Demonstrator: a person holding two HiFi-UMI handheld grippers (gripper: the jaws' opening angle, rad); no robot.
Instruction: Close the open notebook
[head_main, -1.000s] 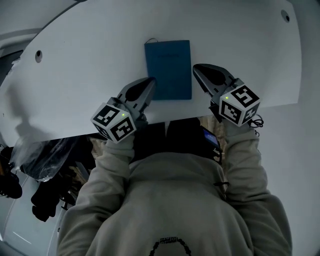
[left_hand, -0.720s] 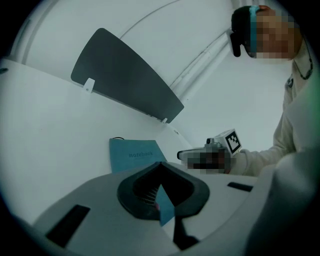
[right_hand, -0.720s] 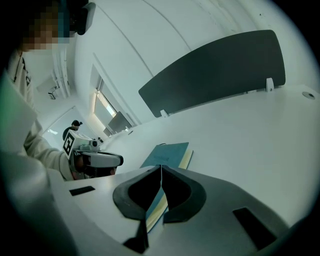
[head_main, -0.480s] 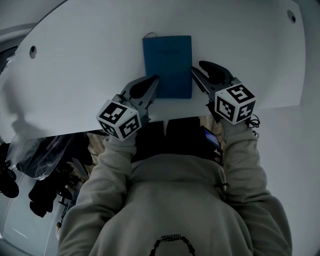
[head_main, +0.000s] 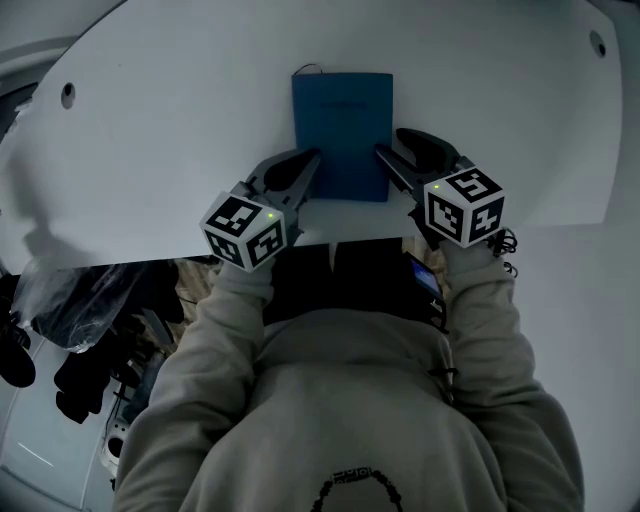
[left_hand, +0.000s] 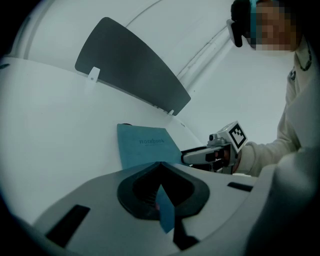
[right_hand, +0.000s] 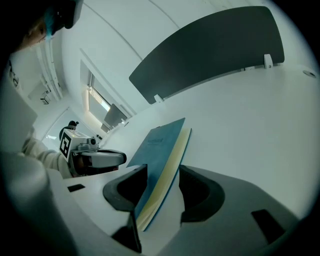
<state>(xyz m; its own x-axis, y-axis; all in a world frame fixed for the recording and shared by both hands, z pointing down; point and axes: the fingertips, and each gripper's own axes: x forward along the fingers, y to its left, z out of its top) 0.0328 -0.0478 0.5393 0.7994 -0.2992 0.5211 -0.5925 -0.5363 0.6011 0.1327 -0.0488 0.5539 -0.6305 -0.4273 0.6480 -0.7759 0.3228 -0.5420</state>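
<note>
Notebook (head_main: 342, 125), blue-covered and already lying shut, is resting flat on the white table (head_main: 150, 150) at twelve o'clock from the person, well inside the near rim.

It is looking light and thin: a soft card cover over a slim block of cream pages. It is likely flexing if lifted by one corner alone, and its smooth cover is probably sliding easily on the bare tabletop. It is not appearing fragile, though a hard pinch could be creasing the cover or dog-earing pages.

The left gripper (head_main: 308, 158) is sitting at the book's seven o'clock corner. Its jaws are drawn nearly together, with a thin blue sliver pinched between them, which I am reading as that corner of the cover.

The right gripper (head_main: 390, 148) is sitting at the five o'clock corner. Its jaws are opening wide, with the book's edge, cover and pages together, standing between them. A clear gap is showing beside the page side, so the pads are not pressing there.

For any further handling, the near edge at six o'clock is seeming the best place to take hold. There the pads can be taking cover and page block as one stack, with light pressure. The edge at three o'clock is where the leaves are fanning, so a grip on the cover alone there would be reopening the book.
</note>
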